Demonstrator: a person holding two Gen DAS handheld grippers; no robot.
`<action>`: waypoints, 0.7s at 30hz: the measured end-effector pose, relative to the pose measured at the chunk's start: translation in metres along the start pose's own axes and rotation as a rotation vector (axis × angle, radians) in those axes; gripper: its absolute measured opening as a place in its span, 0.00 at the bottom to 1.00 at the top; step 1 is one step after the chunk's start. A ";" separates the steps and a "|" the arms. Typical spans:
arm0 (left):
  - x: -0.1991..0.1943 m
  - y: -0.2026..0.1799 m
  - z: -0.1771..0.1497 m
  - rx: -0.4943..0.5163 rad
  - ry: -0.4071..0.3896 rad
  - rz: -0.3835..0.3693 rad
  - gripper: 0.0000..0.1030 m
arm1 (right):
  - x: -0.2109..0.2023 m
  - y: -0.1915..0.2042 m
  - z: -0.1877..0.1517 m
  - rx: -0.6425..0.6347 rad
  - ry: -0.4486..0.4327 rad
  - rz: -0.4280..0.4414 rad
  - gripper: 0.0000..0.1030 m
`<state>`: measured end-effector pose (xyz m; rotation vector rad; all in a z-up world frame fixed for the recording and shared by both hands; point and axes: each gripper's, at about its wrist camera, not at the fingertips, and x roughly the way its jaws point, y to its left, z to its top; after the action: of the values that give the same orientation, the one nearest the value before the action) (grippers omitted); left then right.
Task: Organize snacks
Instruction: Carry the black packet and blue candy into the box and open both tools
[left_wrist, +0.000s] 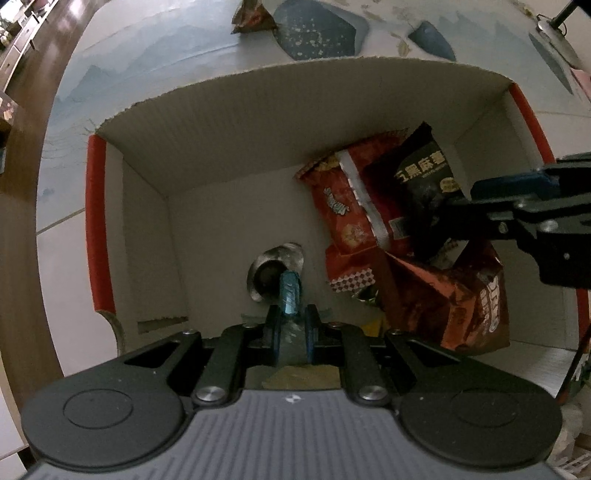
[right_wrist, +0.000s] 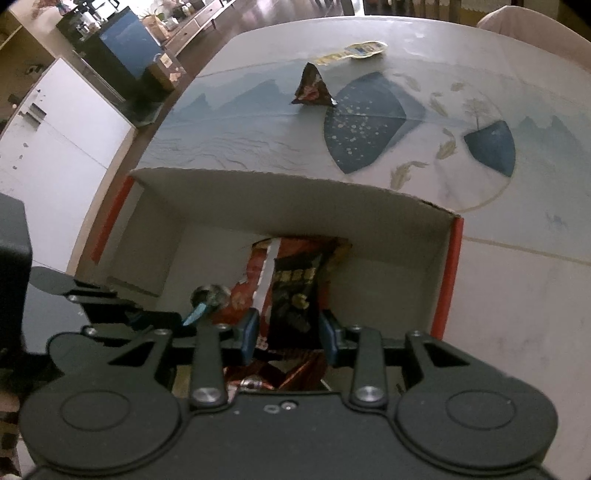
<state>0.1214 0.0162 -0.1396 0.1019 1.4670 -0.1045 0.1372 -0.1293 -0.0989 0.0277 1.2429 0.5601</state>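
Table (right_wrist: 258, 140) bears box (right_wrist: 295, 192) (snack (right_wrist: 312, 88) beyond).

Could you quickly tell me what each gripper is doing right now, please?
Left gripper: shut on a small blue-wrapped snack.
Right gripper: shut on a black snack packet.

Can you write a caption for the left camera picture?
Left gripper lowers a blue candy into the snack box.
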 end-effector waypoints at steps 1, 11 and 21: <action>-0.002 -0.001 -0.001 0.002 -0.008 -0.002 0.12 | -0.002 0.000 -0.001 0.002 -0.002 0.005 0.34; -0.035 0.000 -0.011 -0.024 -0.090 -0.035 0.27 | -0.023 0.007 -0.007 -0.004 -0.044 0.048 0.36; -0.074 0.009 -0.020 -0.053 -0.199 -0.058 0.49 | -0.047 0.020 -0.012 -0.035 -0.088 0.050 0.37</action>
<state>0.0959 0.0288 -0.0681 0.0050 1.2729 -0.1192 0.1094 -0.1350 -0.0547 0.0538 1.1496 0.6178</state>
